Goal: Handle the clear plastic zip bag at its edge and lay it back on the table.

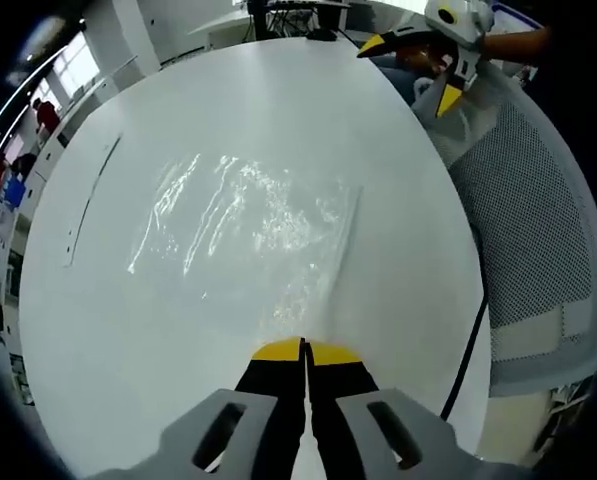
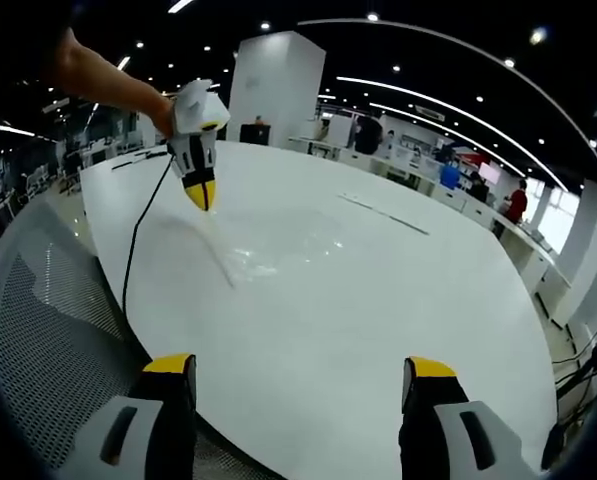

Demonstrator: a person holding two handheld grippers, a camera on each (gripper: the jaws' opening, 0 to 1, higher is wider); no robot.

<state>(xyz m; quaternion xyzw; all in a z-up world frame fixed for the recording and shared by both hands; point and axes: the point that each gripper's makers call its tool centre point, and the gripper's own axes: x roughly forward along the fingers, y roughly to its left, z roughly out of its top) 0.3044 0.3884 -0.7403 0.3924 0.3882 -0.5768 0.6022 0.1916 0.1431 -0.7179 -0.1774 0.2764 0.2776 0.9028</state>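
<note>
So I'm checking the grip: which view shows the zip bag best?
The left gripper view: the clear zip bag spreads across the table, its edge pinched in the left hand-held gripper. The right gripper view shows it small and glary.

My left gripper view is bright and even: the white table is nearly washed out under overhead light, and I see almost no shadows on it. Glare breaks into sharp white streaks across the clear plastic zip bag, whose outline is otherwise hard to make out. In my right gripper view the room is dimmer, lit by small ceiling spotlights and long strip lights, with daylight at the windows on the right. Both views bow strongly toward their edges, and far things look soft.
</note>
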